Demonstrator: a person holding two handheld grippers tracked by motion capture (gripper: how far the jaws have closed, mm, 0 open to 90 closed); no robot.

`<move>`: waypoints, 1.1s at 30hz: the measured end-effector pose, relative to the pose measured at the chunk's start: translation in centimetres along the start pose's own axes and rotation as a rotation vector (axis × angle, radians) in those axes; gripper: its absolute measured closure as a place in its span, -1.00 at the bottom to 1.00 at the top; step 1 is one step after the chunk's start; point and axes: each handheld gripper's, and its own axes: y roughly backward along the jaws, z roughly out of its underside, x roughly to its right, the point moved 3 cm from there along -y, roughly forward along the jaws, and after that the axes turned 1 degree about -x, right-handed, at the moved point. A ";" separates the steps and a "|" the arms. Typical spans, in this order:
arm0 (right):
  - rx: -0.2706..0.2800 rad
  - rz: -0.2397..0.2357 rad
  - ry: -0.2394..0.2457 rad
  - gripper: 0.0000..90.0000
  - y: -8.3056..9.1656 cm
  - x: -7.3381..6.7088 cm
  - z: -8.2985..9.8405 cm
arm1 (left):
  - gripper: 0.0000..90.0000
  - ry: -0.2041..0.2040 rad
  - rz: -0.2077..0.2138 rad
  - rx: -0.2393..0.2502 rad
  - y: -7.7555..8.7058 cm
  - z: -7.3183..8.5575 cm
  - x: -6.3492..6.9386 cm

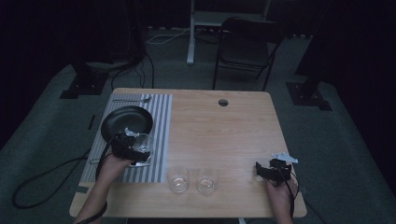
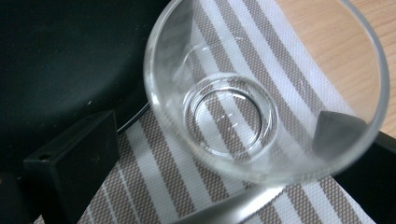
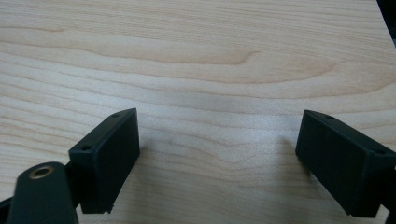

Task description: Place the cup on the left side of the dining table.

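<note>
A clear empty glass (image 2: 280, 42) stands on the striped placemat (image 2: 154, 186), just beside the black plate (image 2: 60, 60). My left gripper (image 2: 218, 133) is open around the glass, one jaw on each side; the left pad stands clear of the wall. From above, the left gripper (image 1: 140, 150) and that glass (image 1: 145, 142) sit at the mat's near part, below the plate (image 1: 127, 122). My right gripper (image 1: 259, 170) rests open near the table's front right. In the right gripper view its jaws (image 3: 219, 140) hold nothing, with bare wood between them.
Two more empty glasses (image 1: 178, 180) (image 1: 208, 181) stand side by side near the front edge, right of the placemat (image 1: 161, 116). A piece of cutlery (image 1: 133, 100) lies at the mat's far end. The wooden table (image 1: 224, 135) has a cable hole (image 1: 223, 102). A chair (image 1: 247, 46) stands beyond.
</note>
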 end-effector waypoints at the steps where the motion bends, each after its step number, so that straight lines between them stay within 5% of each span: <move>1: 0.000 0.000 0.000 -0.71 0.0 0.0 0.0 | -0.99 -0.004 -0.002 0.006 0.1 0.1 0.0; 33: 0.000 0.000 0.000 -0.71 0.0 0.0 0.0 | -0.99 0.094 -0.083 0.082 1.8 6.3 -1.5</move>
